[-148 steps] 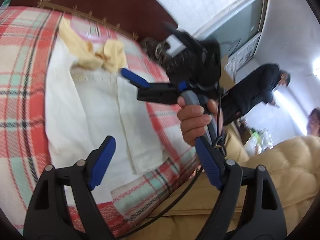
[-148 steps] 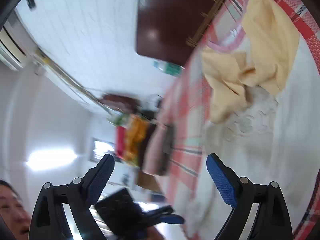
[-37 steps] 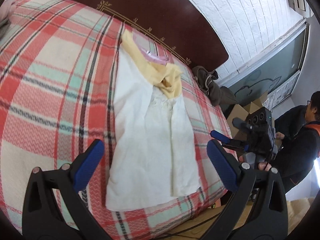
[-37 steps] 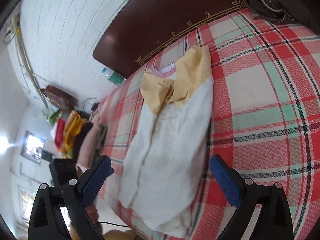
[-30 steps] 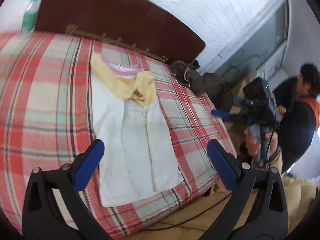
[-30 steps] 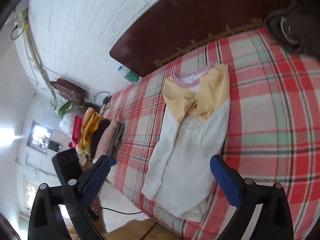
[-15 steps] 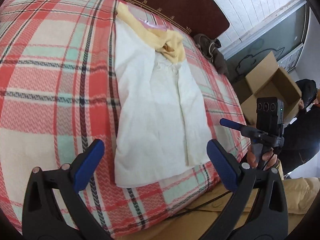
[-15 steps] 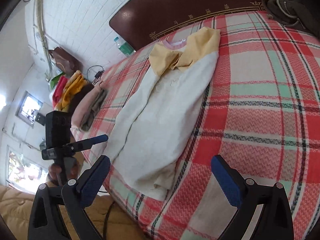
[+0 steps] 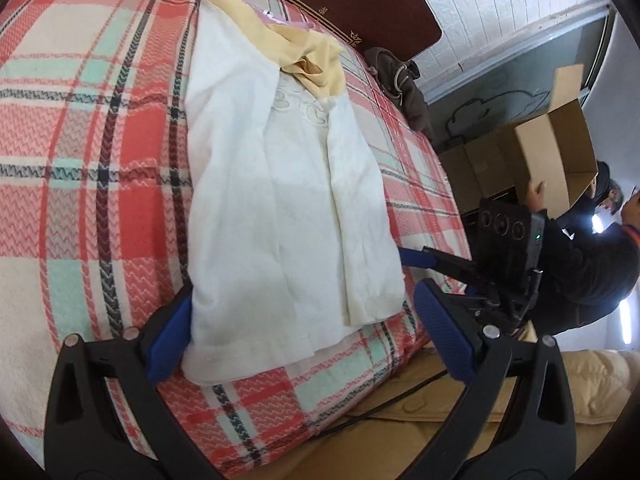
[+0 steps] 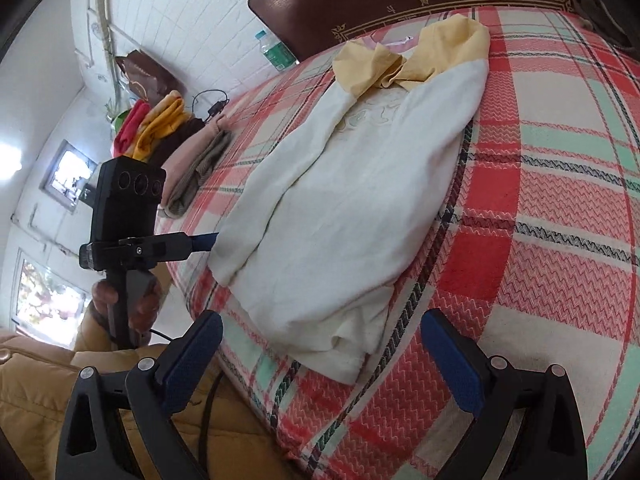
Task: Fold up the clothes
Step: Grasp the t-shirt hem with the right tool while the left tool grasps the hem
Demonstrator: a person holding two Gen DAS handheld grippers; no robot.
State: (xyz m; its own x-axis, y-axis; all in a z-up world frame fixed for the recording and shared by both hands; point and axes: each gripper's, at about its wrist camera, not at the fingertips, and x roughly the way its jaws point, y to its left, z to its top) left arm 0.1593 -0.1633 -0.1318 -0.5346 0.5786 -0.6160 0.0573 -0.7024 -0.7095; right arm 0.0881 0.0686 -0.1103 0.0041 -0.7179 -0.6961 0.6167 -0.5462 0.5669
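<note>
On the red-and-teal plaid bedspread (image 9: pixel 80 128), the cream, yellow-sleeved cotton top (image 9: pixel 280 200) lies flat; both wide-open, empty grippers, left gripper (image 9: pixel 304 340) and right gripper (image 10: pixel 320 360), should pinch hem corners evenly.

Left gripper (image 9: pixel 308 338) jaws wide apart — right gripper (image 10: pixel 322 360) likewise, both level, side by side.

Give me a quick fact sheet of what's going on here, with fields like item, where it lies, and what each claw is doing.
Item: white garment with yellow sleeves
Where: flat on plaid bedspread, hem toward the bed's near edge
Fold state: sides and sleeves folded in
Left claw: open, at the hem's left corner, holding nothing
Right claw: open, at the hem's right corner, holding nothing
Nearby: stacked clothes, cardboard box
</note>
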